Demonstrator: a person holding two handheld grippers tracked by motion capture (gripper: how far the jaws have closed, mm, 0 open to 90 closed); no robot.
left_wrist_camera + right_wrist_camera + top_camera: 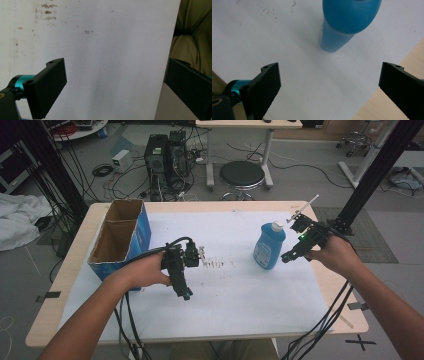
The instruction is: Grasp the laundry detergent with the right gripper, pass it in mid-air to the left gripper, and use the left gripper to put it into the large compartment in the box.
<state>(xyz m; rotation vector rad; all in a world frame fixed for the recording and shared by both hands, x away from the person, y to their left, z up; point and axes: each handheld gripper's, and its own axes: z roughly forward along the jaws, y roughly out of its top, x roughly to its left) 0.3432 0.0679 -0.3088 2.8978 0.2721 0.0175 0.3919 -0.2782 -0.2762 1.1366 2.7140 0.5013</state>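
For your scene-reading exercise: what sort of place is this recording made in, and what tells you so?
Probably a lab or workshop: computer towers and loose cables sit on the floor, with a round stool behind a paper-covered table holding a blue bottle.

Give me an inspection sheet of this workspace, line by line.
Surface: wooden table under a white sheet with dark smudges near its middle.
Job's things: blue bottle upright at right; open blue-sided box at left, nothing seen inside.
Clutter: nothing seen.
Grippers: left gripper open over bare sheet; right gripper open beside the bottle, not touching.
Cables: black bundles trail from both grippers off the near edge.
Surroundings: stool, computer towers, floor cables, white cloth at left.
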